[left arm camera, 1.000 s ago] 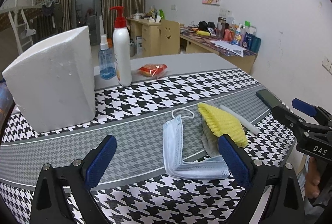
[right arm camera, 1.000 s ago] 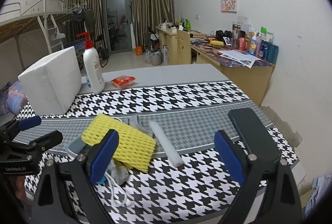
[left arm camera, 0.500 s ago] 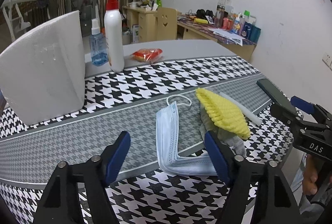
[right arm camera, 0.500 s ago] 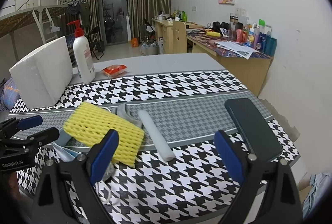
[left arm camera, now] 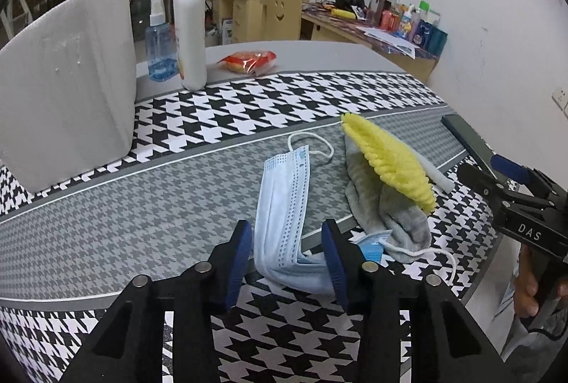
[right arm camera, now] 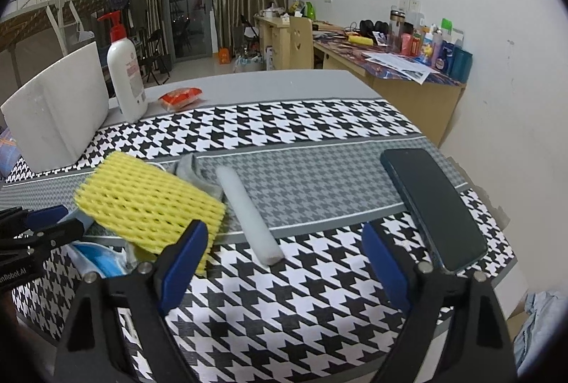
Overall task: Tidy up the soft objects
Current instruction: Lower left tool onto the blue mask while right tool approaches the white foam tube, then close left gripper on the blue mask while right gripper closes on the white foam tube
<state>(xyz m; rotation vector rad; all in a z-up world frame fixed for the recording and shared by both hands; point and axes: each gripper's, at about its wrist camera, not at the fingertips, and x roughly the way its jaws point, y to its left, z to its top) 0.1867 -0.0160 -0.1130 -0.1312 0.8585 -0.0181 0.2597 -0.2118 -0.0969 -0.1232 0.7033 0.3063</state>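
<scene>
The left gripper [left arm camera: 288, 253] has come down and its jaws are closing around the folded mask [left arm camera: 282, 202], not yet pinching it, so a pick-up is probably starting. The right gripper [right arm camera: 285, 262] is spread wide, holding nothing. The blue mask is lying bent on the cloth [left arm camera: 124, 205], beside the sock [left arm camera: 383, 205]

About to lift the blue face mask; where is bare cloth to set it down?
Free: the grey band between the foam block and the face mask, and between the white foam roll and the phone. Crowded: the mask, grey sock and yellow foam net overlap.
</scene>
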